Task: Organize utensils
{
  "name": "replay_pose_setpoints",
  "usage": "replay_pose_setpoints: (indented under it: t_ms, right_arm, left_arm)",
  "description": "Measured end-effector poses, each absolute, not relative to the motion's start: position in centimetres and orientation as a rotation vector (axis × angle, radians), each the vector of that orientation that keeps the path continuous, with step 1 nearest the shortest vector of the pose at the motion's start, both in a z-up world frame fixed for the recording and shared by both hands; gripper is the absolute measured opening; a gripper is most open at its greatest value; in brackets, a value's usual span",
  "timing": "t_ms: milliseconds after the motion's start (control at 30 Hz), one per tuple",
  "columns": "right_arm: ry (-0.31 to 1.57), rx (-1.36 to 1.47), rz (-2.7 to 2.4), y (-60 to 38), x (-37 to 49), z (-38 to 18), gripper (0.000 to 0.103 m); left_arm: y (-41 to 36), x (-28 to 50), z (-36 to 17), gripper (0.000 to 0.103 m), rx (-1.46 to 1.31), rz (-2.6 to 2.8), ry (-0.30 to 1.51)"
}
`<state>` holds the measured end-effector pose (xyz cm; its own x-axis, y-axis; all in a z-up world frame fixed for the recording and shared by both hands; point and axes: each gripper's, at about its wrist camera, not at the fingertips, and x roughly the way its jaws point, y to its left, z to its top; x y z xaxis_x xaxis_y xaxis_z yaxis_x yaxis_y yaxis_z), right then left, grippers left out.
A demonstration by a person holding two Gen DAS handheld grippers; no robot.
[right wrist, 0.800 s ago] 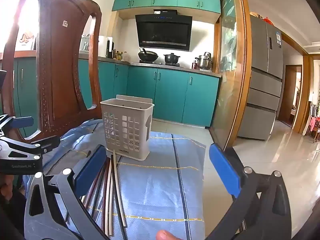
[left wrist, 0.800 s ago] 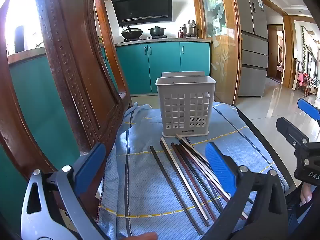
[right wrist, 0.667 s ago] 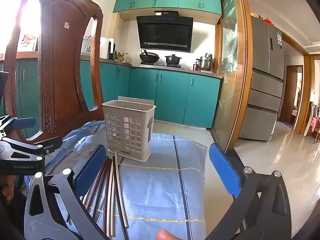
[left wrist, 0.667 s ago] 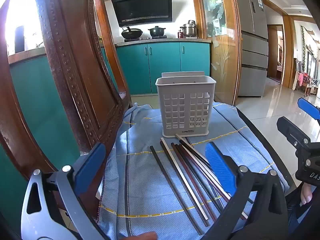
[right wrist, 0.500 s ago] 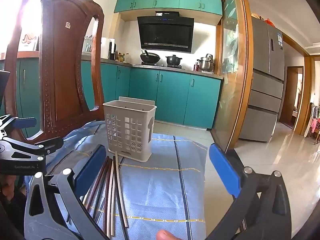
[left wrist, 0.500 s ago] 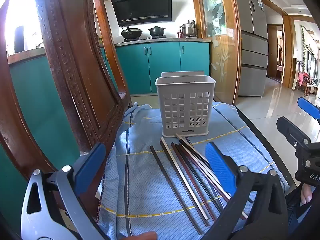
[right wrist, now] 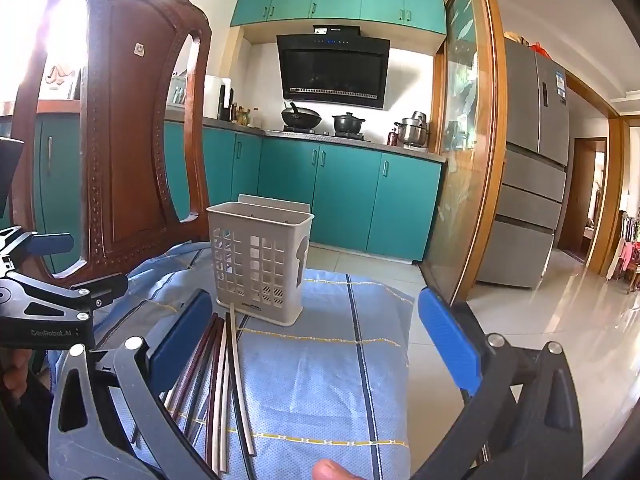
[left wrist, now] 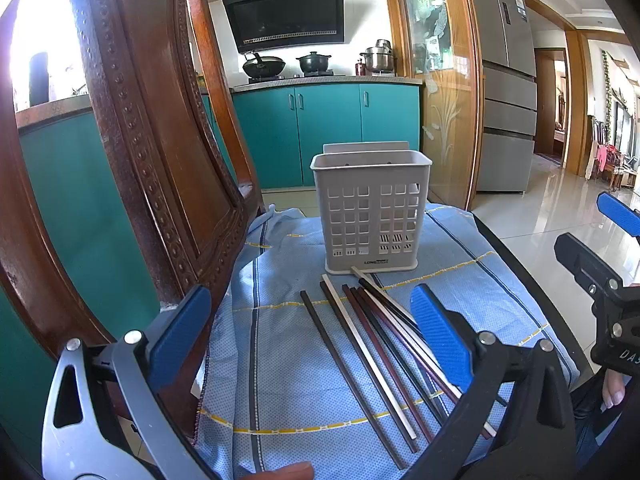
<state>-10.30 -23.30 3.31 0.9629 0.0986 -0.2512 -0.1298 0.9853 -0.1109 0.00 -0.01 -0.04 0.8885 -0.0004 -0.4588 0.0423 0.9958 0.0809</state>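
1. Because the chopsticks (left wrist: pixel 372 344) lie touching each other just before the basket (left wrist: pixel 372 212), we may pinch several.
2. Both the left gripper (left wrist: pixel 316 332) and the right gripper (right wrist: pixel 316 332) have wide, empty jaws.

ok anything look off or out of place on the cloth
Only the chopsticks: they lie loose and fanned out on the blue cloth in front of the upright holder, not in it. One tip touches the holder's base. Nothing looks spilled or damaged.
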Motion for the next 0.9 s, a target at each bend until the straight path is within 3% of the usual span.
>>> replay_pose_setpoints:
  t_ms: [900]
  right_arm:
    - [0.243,-0.145,0.112,-23.06,-10.42,3.21,0.101]
  left_arm:
    - [0.48,-0.58,-0.17,0.099,0.093,-0.017,0.475]
